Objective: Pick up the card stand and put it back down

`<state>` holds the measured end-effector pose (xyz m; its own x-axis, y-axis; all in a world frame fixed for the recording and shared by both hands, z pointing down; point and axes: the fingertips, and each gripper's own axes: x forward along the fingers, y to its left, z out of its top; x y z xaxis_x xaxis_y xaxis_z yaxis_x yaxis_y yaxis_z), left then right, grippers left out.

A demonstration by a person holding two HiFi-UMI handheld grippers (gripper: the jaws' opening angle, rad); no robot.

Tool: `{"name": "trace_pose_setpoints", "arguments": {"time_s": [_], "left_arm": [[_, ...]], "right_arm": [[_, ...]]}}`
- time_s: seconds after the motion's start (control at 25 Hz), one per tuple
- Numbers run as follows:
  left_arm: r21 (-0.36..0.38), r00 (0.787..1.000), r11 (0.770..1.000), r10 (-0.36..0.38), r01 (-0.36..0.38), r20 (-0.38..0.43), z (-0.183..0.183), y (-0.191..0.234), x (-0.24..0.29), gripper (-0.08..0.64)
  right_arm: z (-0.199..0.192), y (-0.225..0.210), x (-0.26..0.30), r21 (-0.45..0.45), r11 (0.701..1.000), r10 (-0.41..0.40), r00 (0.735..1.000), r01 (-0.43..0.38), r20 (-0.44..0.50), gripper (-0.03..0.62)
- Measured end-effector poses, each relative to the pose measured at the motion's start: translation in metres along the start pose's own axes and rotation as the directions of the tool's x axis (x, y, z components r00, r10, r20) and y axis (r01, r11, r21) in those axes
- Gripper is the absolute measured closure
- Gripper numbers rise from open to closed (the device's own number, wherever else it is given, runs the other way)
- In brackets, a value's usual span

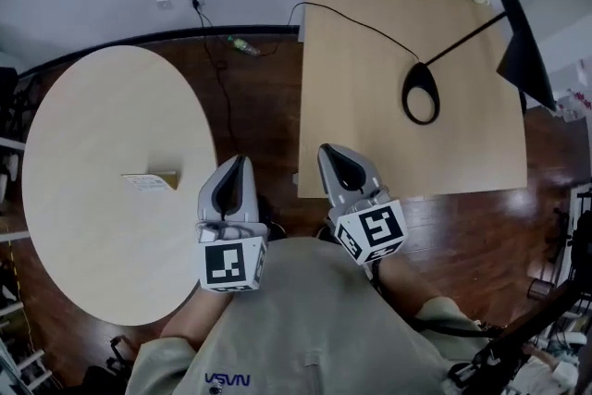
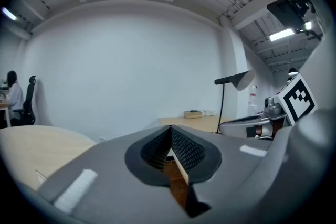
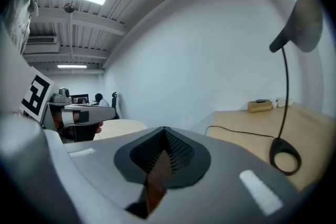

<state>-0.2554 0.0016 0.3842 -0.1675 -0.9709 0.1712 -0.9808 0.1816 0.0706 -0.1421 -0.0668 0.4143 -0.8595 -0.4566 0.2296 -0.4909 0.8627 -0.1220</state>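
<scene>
The small wooden card stand (image 1: 151, 181) rests on the round pale table (image 1: 83, 227), at nine o'clock from the left gripper (image 1: 237, 164). That and the right gripper (image 1: 329, 153) press textured black pads (image 2: 185, 147) together (nothing between).

The left gripper (image 1: 239, 164) and right gripper (image 1: 331, 153) hang side by side, 2 in all, over the wooden floor (image 1: 259, 97). They sit between a round table (image 1: 92, 125) bearing the card stand (image 1: 153, 181) and a rectangular table (image 1: 370, 106) with a black lamp (image 1: 524, 46).

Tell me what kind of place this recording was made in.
Probably an office or lab workspace. A round table and a rectangular desk carrying a black lamp stand on a wood floor. The left gripper view shows a person seated in the background.
</scene>
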Motion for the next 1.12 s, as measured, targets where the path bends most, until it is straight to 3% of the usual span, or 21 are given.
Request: {"name": "trace_pose_setpoints", "arguments": {"time_s": [0.32,0.68,0.88,1.12], "left_arm": [[0.048,0.990,0.989,-0.138,0.139,-0.028,-0.014,-0.137,0.001,0.552],[0.076,0.991,0.989,-0.119,0.124,-0.068,-0.026,-0.238,-0.017,0.552],[0.100,0.992,0.989,-0.106,0.113,-0.066,-0.030,-0.270,-0.028,0.552],[0.146,0.988,0.979,-0.135,0.145,-0.074,-0.022,-0.278,-0.035,0.552]], "right_arm": [[-0.004,-0.076,-0.116,0.039,0.986,-0.163,0.984,0.161,0.066,0.592],[-0.024,-0.117,-0.201,0.077,0.985,-0.155,0.987,0.152,0.044,0.592],[-0.031,-0.123,-0.226,0.065,0.991,-0.123,0.992,0.120,0.040,0.592],[-0.030,-0.126,-0.246,0.091,0.984,-0.158,0.986,0.154,0.046,0.592]]}}
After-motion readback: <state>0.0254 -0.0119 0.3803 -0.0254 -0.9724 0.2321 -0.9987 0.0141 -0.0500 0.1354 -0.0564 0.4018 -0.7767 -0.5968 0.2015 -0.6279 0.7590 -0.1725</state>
